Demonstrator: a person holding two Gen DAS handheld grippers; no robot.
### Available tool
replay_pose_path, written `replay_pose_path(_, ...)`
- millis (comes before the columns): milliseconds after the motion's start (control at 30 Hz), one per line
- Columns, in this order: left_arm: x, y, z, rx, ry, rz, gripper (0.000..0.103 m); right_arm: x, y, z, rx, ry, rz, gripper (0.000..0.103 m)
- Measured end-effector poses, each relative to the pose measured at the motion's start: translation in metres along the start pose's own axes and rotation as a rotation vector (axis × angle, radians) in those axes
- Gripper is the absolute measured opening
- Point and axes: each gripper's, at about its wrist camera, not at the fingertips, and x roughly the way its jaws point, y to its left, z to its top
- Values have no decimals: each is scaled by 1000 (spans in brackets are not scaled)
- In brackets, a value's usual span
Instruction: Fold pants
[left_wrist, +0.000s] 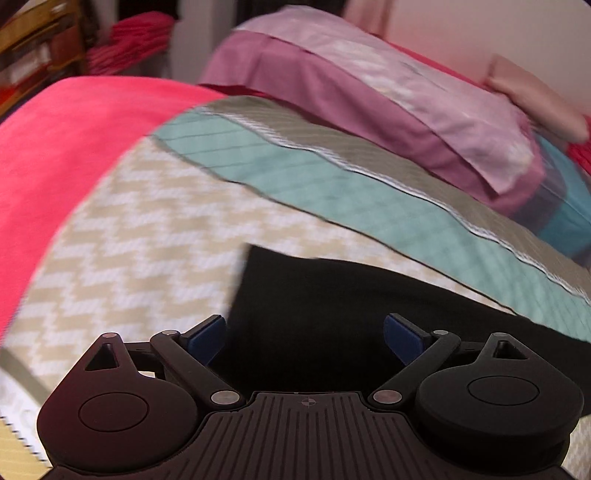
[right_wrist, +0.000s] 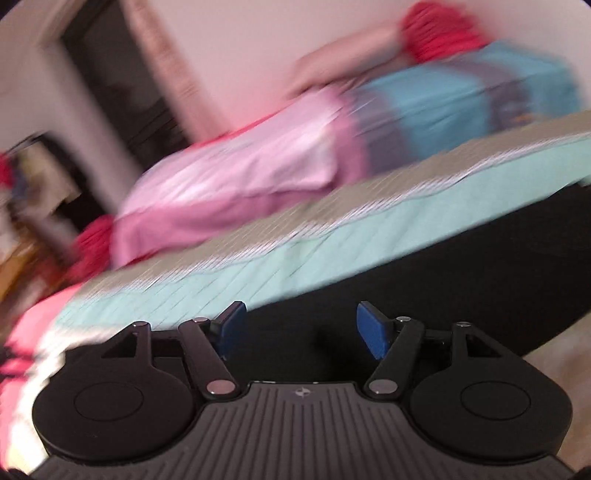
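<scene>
The black pants (left_wrist: 332, 295) lie flat on the bed, their straight folded edge facing left in the left wrist view. My left gripper (left_wrist: 304, 338) hovers just over that end of them, jaws wide open, blue pads (left_wrist: 207, 338) apart with only the dark cloth seen beneath. In the blurred right wrist view the pants (right_wrist: 461, 258) stretch off to the right along the teal band. My right gripper (right_wrist: 301, 328) is low over them and open, and nothing is pinched between its blue pads (right_wrist: 373, 332).
The bed carries a beige-and-white zigzag blanket (left_wrist: 129, 229) with a teal and grey band (left_wrist: 332, 184). A purple-and-pink pillow (left_wrist: 369, 99) and a blue pillow (right_wrist: 443, 99) lie beyond, against the wall. Pink sheet (left_wrist: 66, 140) shows at left, with wooden furniture (left_wrist: 33, 40) further back.
</scene>
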Motion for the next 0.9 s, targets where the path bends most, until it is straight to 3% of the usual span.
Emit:
replay_pose_path(67,13,-31,-5,37,25,-29,103,8,-11,-1,-5,22,-74,70)
replay_pose_path(167,36,-64,-12,78,76,-62,103,-2,-53,15,163,-50,-137,48)
replay_pose_path(233,54,-79,-18,117,115,-49,103,-20,-70,23,267,-134,-273,51)
replay_pose_path(267,61,-84,-21,138,128,-29,103,-27,-71,26,270,-166,-326,61)
replay_pose_path(333,67,-91,-26,191,120,1,103,-34,-62,29,211,-171,-287,65)
replay_pose_path(467,69,-97,-29,226,121,23,103,-23,-39,9,50,-37,-115,70)
replay_pose_path(533,70,-98,-29,226,125,30,103,-14,-48,2,44,-2,-137,67)
replay_pose_path(600,70,-98,-28,229,129,30,103,-20,-73,2,135,-50,-133,32)
replay_pose_path(667,70,-98,-27,235,132,29,103,-30,-94,11,229,-108,-226,17)
replay_pose_path(733,70,-98,-26,238,133,29,103,-42,-104,24,227,-163,-374,17)
replay_pose_path(767,70,-98,-26,235,133,30,103,-50,-104,27,220,-185,-405,24)
replay_pose_path(800,70,-98,-26,234,133,32,103,-59,-102,29,212,-204,-470,46)
replay_pose_path(833,70,-98,-26,234,133,34,103,-67,-99,29,198,-224,-520,54)
replay_pose_path(900,71,-99,-26,235,132,38,103,-85,-93,22,187,-243,-532,58)
